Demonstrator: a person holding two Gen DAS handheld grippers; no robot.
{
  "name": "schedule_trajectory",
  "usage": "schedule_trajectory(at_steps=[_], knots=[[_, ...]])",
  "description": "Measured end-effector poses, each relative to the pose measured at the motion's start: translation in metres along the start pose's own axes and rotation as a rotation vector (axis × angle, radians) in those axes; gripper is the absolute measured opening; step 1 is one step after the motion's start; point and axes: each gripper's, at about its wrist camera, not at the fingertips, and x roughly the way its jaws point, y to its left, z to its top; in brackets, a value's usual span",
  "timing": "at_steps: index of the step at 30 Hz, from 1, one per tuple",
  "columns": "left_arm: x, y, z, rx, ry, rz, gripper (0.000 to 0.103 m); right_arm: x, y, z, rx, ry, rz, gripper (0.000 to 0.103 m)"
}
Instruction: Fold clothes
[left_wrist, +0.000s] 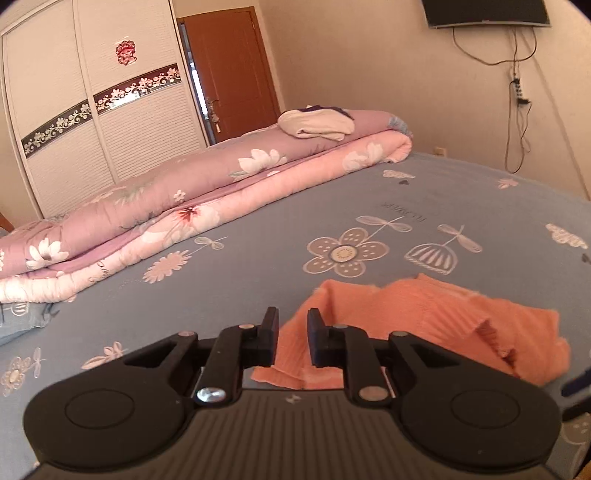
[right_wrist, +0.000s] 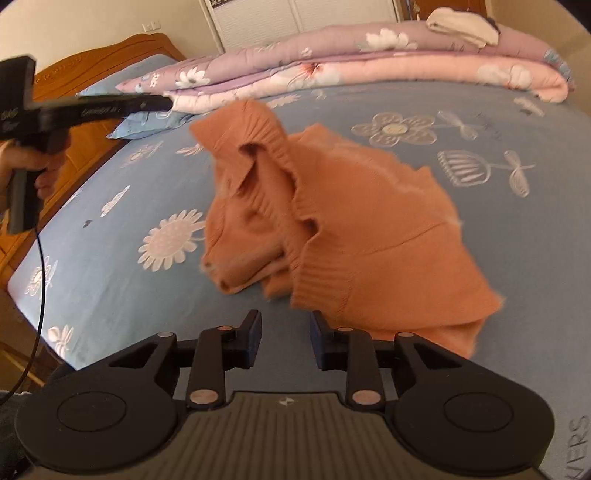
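On the blue floral bedsheet (right_wrist: 517, 258) an orange knit sweater (right_wrist: 351, 221) lies crumpled, at twelve o'clock from the right gripper (right_wrist: 284, 336). Both it and the left gripper (left_wrist: 293, 338) stand parted, grasping nothing.

We see a folded floral quilt (left_wrist: 192, 206) on the blue flowered bedsheet (left_wrist: 461, 192). Behind it stand a white wardrobe (left_wrist: 92, 122) and a brown door (left_wrist: 236, 70).
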Motion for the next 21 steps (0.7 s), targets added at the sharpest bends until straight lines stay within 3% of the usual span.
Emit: schedule_trajectory(at_steps=[5, 8, 10, 15, 18, 21], knots=[[0.071, 0.009, 0.018, 0.018, 0.102, 0.016, 0.018, 0.032, 0.000, -0.005, 0.100, 0.053, 0.010, 0.040], [0.108, -0.005, 0.019, 0.050, 0.178, -0.061, 0.018, 0.050, -0.001, -0.008, 0.162, 0.083, 0.012, 0.040], [0.121, -0.021, 0.016, 0.083, 0.221, -0.152, 0.017, 0.058, -0.013, -0.010, 0.213, 0.094, -0.037, 0.040], [0.101, -0.054, -0.018, 0.116, 0.287, -0.462, 0.013, 0.042, -0.057, 0.012, 0.305, -0.024, -0.106, 0.040], [0.075, -0.086, -0.052, 0.246, 0.314, -0.502, 0.013, 0.034, -0.074, 0.043, 0.270, -0.102, -0.145, 0.041], [0.056, -0.112, -0.072, 0.234, 0.320, -0.550, 0.013, 0.038, -0.091, 0.083, 0.230, -0.174, -0.208, 0.041]])
